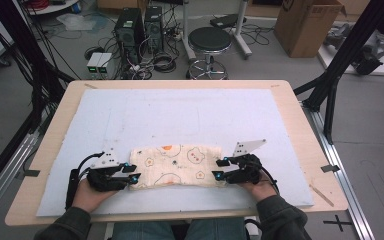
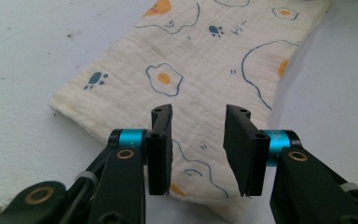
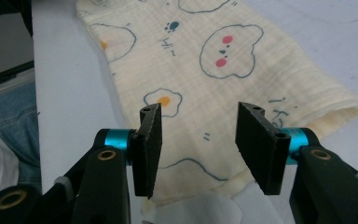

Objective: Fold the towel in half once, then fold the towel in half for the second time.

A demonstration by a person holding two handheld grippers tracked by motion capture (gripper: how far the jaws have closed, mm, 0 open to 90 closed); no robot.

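Folded egg-print muslin cloth (image 1: 176, 165) lying on white mat (image 1: 180, 115); left gripper (image 1: 133, 172) and right gripper (image 1: 220, 169) flanking its ends, jaws gaping, gripping nothing.

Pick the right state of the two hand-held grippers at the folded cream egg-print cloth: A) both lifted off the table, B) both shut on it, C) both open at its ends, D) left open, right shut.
C: the left hand-held gripper and right hand-held gripper each show a clear gap between jaws over the folded cream egg-print cloth.

Even, soft overhead light; faint shadows, slight blur, wide-angle bowing at edges.
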